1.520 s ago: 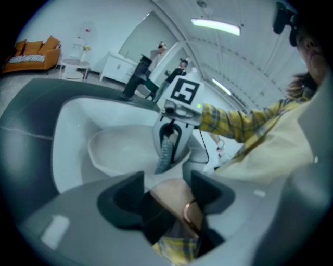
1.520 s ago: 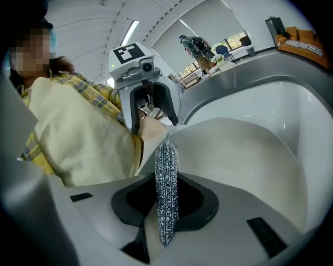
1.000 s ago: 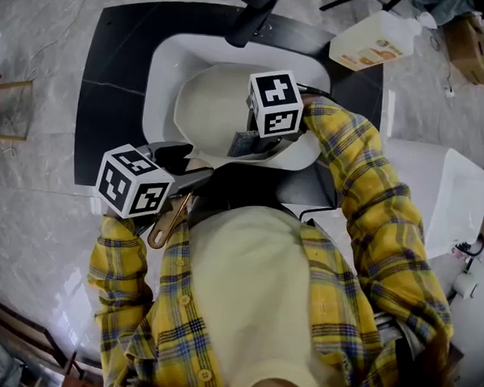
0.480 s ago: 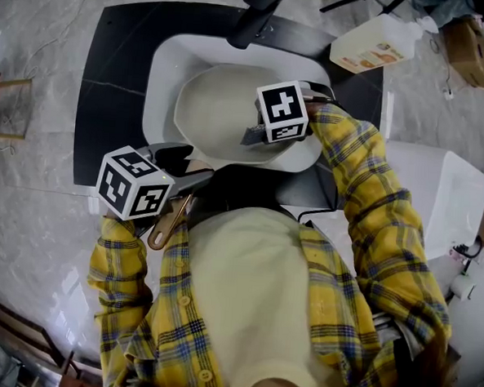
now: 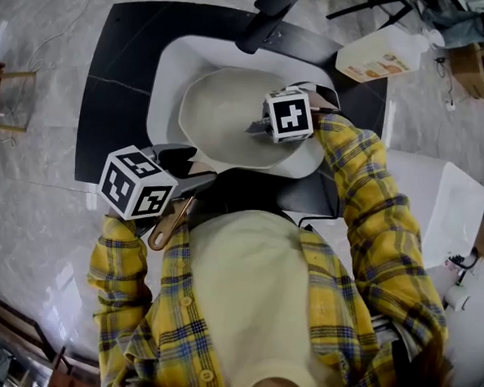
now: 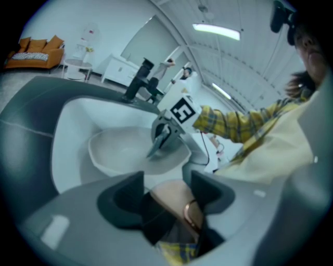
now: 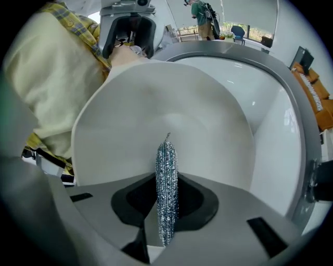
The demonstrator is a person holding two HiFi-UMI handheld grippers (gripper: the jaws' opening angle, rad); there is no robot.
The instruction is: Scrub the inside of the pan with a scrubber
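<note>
A cream pan point(image 5: 218, 113) sits in the white sink point(image 5: 169, 74). My right gripper point(image 5: 259, 127) hangs over the pan's right side, shut on a silvery wire scrubber point(image 7: 167, 166) that stands on edge between its jaws point(image 7: 167, 201). The scrubber's tip points at the pan's inner wall point(image 7: 156, 114). My left gripper point(image 5: 195, 178) is at the sink's near edge, shut on the pan's tan handle point(image 6: 174, 200), which has a copper ring. The handle's end point(image 5: 166, 225) sticks out below it. In the left gripper view the pan point(image 6: 117, 150) and the right gripper point(image 6: 158, 141) lie ahead.
A black faucet point(image 5: 265, 14) rises at the sink's far side. The sink is set in a black counter point(image 5: 119, 58). A soap bottle point(image 5: 380, 54) lies at the counter's far right. A white box point(image 5: 446, 201) stands to the right.
My right gripper has slid to the right across the pan with the scrubber, toward the right rim. The left gripper has stayed on the handle.
</note>
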